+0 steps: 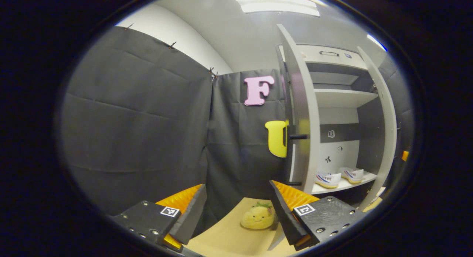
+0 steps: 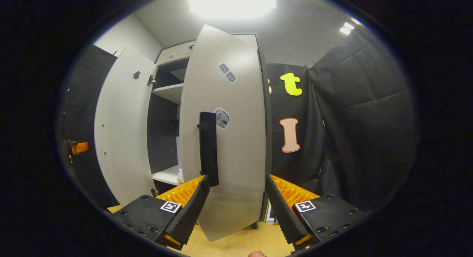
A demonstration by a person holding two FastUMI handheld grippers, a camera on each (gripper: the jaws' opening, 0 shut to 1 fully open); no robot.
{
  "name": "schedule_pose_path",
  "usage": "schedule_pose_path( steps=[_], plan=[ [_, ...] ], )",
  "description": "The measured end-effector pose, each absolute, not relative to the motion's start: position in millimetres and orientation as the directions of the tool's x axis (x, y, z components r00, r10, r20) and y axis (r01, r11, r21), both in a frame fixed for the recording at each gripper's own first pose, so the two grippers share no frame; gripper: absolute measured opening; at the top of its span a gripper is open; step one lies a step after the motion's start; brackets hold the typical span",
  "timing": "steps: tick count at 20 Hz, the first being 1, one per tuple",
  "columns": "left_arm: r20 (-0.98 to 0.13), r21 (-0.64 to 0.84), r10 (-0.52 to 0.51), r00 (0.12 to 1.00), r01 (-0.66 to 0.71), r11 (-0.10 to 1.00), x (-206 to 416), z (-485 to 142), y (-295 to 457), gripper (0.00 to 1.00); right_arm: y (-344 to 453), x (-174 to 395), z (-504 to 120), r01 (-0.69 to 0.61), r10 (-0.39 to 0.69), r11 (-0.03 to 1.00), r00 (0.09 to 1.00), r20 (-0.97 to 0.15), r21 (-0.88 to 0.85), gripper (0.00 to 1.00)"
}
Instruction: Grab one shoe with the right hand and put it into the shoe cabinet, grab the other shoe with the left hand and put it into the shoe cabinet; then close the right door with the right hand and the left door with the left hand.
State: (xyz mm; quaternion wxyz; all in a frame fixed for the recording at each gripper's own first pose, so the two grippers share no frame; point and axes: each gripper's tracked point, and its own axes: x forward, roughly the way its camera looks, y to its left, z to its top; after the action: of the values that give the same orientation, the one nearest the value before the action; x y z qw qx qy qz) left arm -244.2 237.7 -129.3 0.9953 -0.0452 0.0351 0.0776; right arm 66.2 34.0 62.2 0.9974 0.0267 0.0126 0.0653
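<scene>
Shoes (image 1: 338,177) inside cabinet (image 1: 342,98), doors ajar.

I see white shoes (image 1: 338,178) with blue-red markings inside the pale grey cabinet (image 1: 342,98); its door (image 2: 225,139) carries a black handle (image 2: 208,149); yellow plush toy (image 1: 258,217) below.

Left gripper view from low down, facing the black cloth wall, tall grey shoe cabinet (image 1: 343,102) farther off at frame right, right gripper view close before its grey right door (image 2: 229,139), both sharing the cabinet
</scene>
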Motion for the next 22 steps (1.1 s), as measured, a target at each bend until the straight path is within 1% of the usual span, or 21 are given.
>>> schedule_pose_path(
  steps=[3, 4, 5, 6, 7, 8, 9, 10, 11, 12, 13, 14, 15, 22],
  plan=[
    [-0.086, -0.094, 0.150, 0.985, -0.158, 0.983, -217, -132, 237, 0.96, 21, 60, 48, -0.106, 0.108, 0.993, 0.993, -0.055, 0.043, 0.96],
    [-0.089, -0.100, 0.146, 0.985, -0.155, 0.983, -209, -133, 235, 0.96, 16, 59, 46, -0.089, 0.092, 0.995, 0.994, -0.063, 0.044, 0.93],
    [-0.094, -0.104, 0.143, 0.985, -0.152, 0.983, -203, -135, 232, 0.96, 9, 58, 46, -0.071, 0.073, 0.997, 0.995, -0.063, 0.044, 0.96],
    [-0.096, -0.106, 0.133, 0.986, -0.143, 0.984, -197, -135, 228, 0.96, 1, 57, 44, -0.054, 0.056, 0.998, 0.996, -0.062, 0.045, 0.96],
    [-0.095, -0.110, 0.116, 0.989, -0.126, 0.986, -194, -136, 220, 0.96, -7, 55, 42, -0.039, 0.042, 0.998, 0.997, -0.061, 0.047, 0.93],
    [-0.092, -0.111, 0.104, 0.990, -0.114, 0.987, -192, -136, 211, 0.97, -12, 53, 40, -0.028, 0.031, 0.998, 0.998, -0.062, 0.049, 0.94],
    [-0.081, -0.088, 0.112, 0.990, -0.119, 0.989, -198, -132, 211, 0.96, -16, 53, 38, -0.018, 0.021, 0.999, 0.998, -0.066, 0.050, 0.96],
    [-0.071, -0.062, 0.116, 0.991, -0.121, 0.991, -192, -132, 211, 0.94, -20, 51, 36, -0.008, 0.012, 0.998, 0.997, -0.070, 0.055, 0.93],
    [-0.068, -0.051, 0.112, 0.991, -0.116, 0.992, -193, -131, 208, 0.94, -23, 50, 34, -0.001, 0.006, 0.998, 0.997, -0.072, 0.063, 0.93],
    [-0.070, -0.049, 0.104, 0.992, -0.107, 0.993, -192, -131, 206, 0.94, -24, 50, 32, 0.001, 0.004, 0.997, 0.997, -0.075, 0.072, 0.96],
    [-0.076, -0.058, 0.094, 0.993, -0.099, 0.993, -192, -131, 203, 0.94, -24, 49, 29, 0.001, 0.006, 0.997, 0.997, -0.080, 0.078, 0.96],
    [-0.081, -0.072, 0.081, 0.993, -0.086, 0.994, -193, -130, 200, 0.94, -24, 48, 26, 0.001, 0.006, 0.997, 0.996, -0.086, 0.080, 0.92],
    [-0.084, -0.088, 0.067, 0.994, -0.074, 0.993, -194, -130, 194, 0.94, -23, 48, 23, 0.000, 0.007, 0.997, 0.996, -0.091, 0.079, 0.95],
    [-0.065, -0.125, -0.042, 0.997, 0.033, 0.992, -201, -123, 142, 0.94, -23, 50, 19, -0.003, 0.010, 0.997, 0.996, -0.094, 0.072, 0.95]
  ],
)
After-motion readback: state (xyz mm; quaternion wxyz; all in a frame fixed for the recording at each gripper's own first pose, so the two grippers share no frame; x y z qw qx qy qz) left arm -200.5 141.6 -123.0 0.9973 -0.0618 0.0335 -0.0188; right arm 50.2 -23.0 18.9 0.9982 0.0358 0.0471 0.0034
